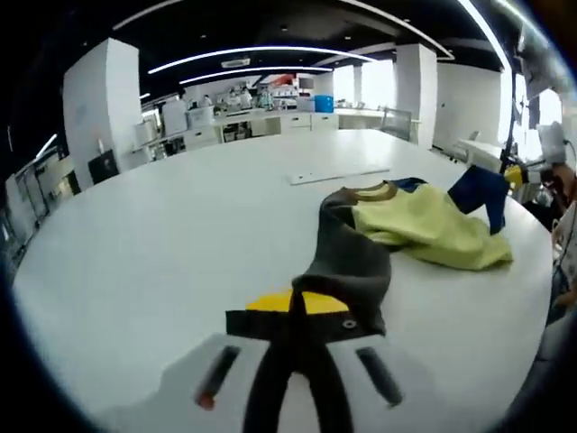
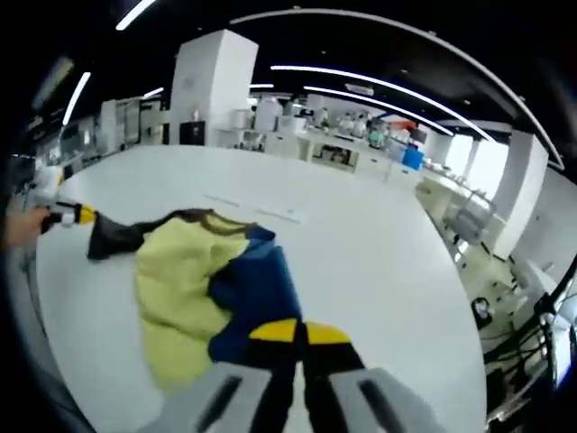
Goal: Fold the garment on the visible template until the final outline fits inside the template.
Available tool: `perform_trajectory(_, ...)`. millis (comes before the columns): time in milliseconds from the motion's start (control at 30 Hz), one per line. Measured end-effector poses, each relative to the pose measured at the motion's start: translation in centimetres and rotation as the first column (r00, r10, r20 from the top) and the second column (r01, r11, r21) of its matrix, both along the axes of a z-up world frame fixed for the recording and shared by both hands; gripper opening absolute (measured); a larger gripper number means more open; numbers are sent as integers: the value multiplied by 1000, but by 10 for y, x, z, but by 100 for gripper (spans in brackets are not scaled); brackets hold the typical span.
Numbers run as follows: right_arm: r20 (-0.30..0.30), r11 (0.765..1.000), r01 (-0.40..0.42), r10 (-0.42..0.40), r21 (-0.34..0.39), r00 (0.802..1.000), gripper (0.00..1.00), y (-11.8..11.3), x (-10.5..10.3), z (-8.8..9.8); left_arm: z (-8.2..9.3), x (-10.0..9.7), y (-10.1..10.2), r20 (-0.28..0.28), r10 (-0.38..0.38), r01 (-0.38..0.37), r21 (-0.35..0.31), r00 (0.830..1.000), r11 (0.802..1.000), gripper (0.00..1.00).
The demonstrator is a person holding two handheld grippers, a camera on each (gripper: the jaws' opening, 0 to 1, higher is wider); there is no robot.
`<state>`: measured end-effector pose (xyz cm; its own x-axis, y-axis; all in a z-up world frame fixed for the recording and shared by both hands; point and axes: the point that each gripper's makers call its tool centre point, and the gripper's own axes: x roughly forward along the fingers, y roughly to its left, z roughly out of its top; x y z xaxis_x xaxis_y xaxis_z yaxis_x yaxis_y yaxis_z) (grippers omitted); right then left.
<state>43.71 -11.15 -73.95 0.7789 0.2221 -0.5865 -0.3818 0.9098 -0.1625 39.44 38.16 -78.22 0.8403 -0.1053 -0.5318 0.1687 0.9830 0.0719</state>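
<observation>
**Both claws clamped on the garment's sleeves**

The left gripper (image 1: 297, 316) has its jaws closed on the dark grey sleeve (image 1: 347, 262) of the garment (image 1: 424, 225), the cloth pinched between the yellow-tipped jaws. The right gripper (image 2: 297, 336) is likewise clamped, on the blue sleeve (image 2: 257, 289). Between them the garment's yellow body (image 2: 180, 280) lies crumpled on the white table (image 1: 162, 244), its brown collar (image 1: 374, 191) facing the far side. Just beyond the collar, thin template marks (image 1: 338, 175) show on the tabletop. In the right gripper view, the left gripper appears at the far left edge, holding the grey sleeve.
</observation>
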Motion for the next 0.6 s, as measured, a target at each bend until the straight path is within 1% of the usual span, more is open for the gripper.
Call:
perform_trajectory(100, -13, 1000, 19, -19, -8, 1000, 0, -6, 2, -7, -11, 4, 17, -22, 37, -38, -6, 999, 999, 0)
perform_trajectory(133, -18, 1000, 27, -27, -11, 999, 0, -12, 5, -10, -15, 6, 24, -27, 55, -55, 4, 998, 998, 0)
perform_trajectory(200, -34, 999, 48, -49, -21, 998, 0, -20, 7, -15, -23, 7, 32, -49, 67, -65, 42, 997, 997, 0)
perform_trajectory(267, -48, 996, 86, -86, -10, 995, 0, -27, 9, -19, -31, 9, 34, -73, 65, -61, 59, 995, 996, 0)
perform_trajectory(300, -62, 993, 117, -117, 3, 991, 0, -31, 10, -22, -34, 11, 35, -82, 64, -59, 61, 995, 996, 0)
perform_trajectory(333, -67, 992, 127, -126, 7, 990, 0, -34, 11, -24, -37, 12, 36, -88, 64, -58, 64, 994, 996, 0)
perform_trajectory(367, -69, 991, 134, -133, 10, 989, 0, -36, 12, -26, -41, 12, 39, -98, 57, -49, 80, 994, 996, 0)
perform_trajectory(433, -71, 990, 141, -140, 12, 988, 0, -39, 12, -28, -43, 14, 42, -110, 49, -37, 110, 993, 993, 0)
perform_trajectory(533, -76, 989, 147, -147, -15, 986, 0, -48, 13, -34, -47, 17, 45, -119, 49, -34, 122, 992, 992, 0)
perform_trajectory(600, -76, 988, 156, -157, -18, 985, 0, -54, 14, -37, -51, 21, 52, -126, 54, -37, 136, 991, 990, 0)
